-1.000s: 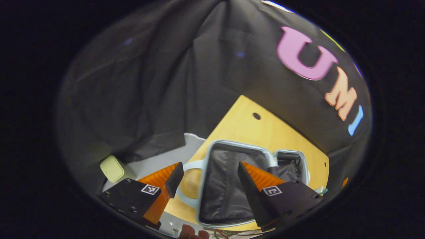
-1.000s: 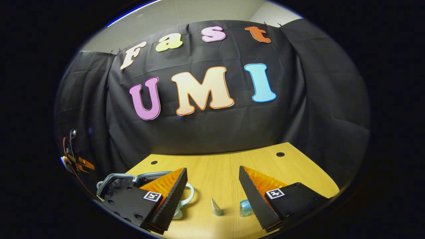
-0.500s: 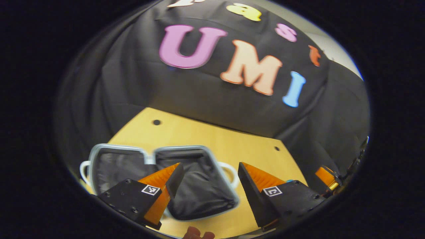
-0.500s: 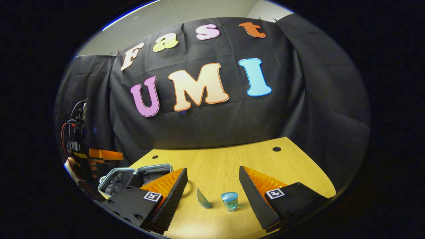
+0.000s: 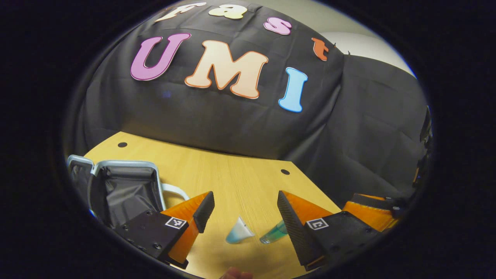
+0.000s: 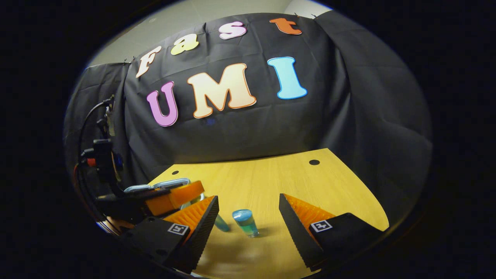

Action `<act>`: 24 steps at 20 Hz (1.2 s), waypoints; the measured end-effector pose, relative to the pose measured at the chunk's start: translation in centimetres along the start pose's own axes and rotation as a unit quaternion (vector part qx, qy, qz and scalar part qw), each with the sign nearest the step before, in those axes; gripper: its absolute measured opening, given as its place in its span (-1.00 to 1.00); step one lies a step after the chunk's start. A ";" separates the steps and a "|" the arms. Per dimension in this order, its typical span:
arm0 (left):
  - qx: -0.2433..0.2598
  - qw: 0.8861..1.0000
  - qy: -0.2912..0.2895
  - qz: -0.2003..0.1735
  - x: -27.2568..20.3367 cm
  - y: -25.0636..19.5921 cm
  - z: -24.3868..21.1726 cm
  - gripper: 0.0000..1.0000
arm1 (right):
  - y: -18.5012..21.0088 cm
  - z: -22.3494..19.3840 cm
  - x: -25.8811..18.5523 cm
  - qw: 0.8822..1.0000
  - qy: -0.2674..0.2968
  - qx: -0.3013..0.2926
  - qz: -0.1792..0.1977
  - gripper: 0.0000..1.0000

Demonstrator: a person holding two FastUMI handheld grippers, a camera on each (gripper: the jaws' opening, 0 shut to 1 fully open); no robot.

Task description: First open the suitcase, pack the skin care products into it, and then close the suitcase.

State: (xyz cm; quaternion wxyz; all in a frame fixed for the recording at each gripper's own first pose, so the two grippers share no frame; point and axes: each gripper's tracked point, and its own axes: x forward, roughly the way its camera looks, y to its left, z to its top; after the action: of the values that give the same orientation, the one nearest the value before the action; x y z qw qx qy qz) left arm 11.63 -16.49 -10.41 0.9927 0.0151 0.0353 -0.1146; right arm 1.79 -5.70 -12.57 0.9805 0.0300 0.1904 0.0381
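Suitcase [image 5: 124, 186] lies open on the wooden table [image 5: 232, 174], off to the left in your left gripper view. Your left gripper [image 5: 245, 207] is spread wide and empty — the white tube [image 5: 239, 232] and teal bottle [image 5: 274, 232] sit between its fingers. Your right gripper [image 6: 248, 213] also gapes empty, the bottle standing upright ahead of it.

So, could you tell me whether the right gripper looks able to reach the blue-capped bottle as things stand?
Probably yes: the right gripper is open, with the blue-capped bottle upright on the table between its fingers, nothing blocking.
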 end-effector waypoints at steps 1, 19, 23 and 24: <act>0.012 1.000 0.008 0.007 0.8 0.1 -1.1 0.92 | -0.5 -0.3 0.2 1.000 0.002 0.000 -0.002 0.89; 0.033 0.991 0.108 0.076 4.3 3.5 -13.0 -0.33 | -2.4 -6.9 3.2 0.998 0.048 -0.026 0.009 0.95; 0.014 0.993 0.101 0.059 2.2 3.2 -8.9 -0.35 | -1.1 -8.0 4.3 0.998 0.053 -0.027 0.024 0.90; 0.011 0.994 0.097 0.055 1.7 3.4 -7.4 -0.35 | -0.7 -8.4 4.6 0.998 0.054 -0.025 0.028 0.95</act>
State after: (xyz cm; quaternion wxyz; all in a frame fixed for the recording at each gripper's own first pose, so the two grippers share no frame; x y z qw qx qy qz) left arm 13.53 -13.23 -17.86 0.9892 0.0391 0.1290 -0.0579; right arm 2.98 -5.66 -22.11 0.9677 0.0085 0.2412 0.0722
